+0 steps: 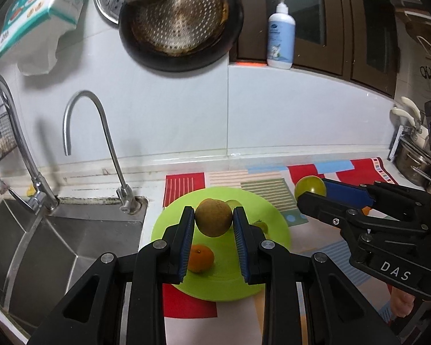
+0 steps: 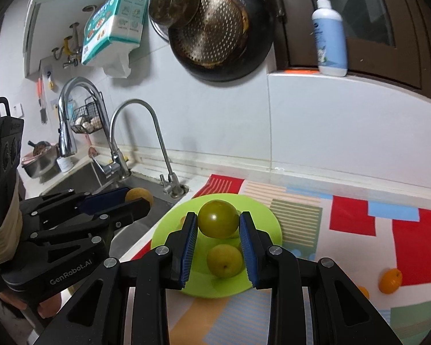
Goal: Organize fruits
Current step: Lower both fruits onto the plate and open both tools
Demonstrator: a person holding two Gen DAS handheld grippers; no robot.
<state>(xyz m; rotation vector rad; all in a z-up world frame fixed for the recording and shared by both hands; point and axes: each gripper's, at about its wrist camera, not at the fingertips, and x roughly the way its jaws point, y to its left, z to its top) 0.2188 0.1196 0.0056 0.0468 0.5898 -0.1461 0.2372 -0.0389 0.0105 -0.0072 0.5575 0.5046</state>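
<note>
Left wrist: green plate [image 1: 275, 224] holds an orange [image 1: 199, 258]; both tools clamp fruit.

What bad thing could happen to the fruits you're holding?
1. The round brown fruit is pinched only near the left gripper's tips, so it might slip and hit the small orange fruit on the lime-green round plate.
2. The smooth green fruit in the right gripper could roll off.
</note>
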